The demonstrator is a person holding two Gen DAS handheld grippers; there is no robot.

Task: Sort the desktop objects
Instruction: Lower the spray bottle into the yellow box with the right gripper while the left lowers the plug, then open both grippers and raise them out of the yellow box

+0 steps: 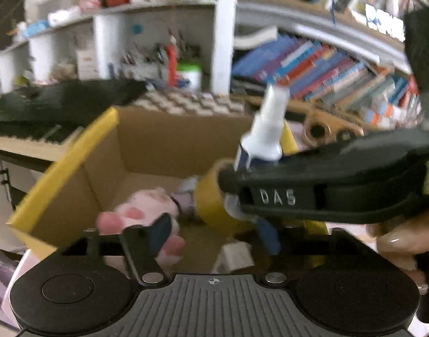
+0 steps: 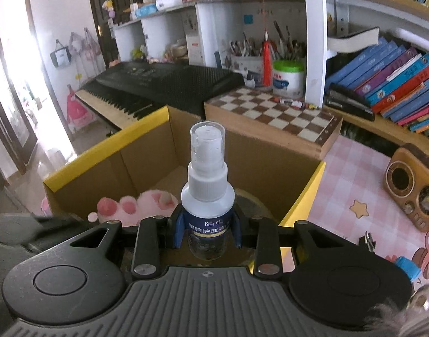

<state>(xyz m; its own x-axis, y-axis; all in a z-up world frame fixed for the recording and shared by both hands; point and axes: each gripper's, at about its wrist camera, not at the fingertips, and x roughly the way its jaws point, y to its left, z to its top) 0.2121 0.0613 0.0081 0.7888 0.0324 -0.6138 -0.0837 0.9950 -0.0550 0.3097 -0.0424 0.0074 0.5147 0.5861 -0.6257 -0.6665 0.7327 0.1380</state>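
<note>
My right gripper point(image 2: 207, 231) is shut on a small spray bottle point(image 2: 207, 185) with a clear cap, white collar and dark blue label, held upright above the open cardboard box point(image 2: 107, 157) with yellow taped rims. In the left wrist view the bottle point(image 1: 266, 129) and the right gripper point(image 1: 242, 188) show over the box point(image 1: 74, 165). Inside the box lie a pink paw plush point(image 1: 147, 207) and a yellow tape roll point(image 1: 211, 205). My left gripper point(image 1: 214, 236) is open and empty over the box's near side.
A chessboard box point(image 2: 273, 118) stands behind the cardboard box, with a black keyboard point(image 2: 158, 84) to its left. A wooden retro radio point(image 2: 410, 188) sits on the pink checked mat point(image 2: 351, 174) at right. Shelves of books and pen cups stand behind.
</note>
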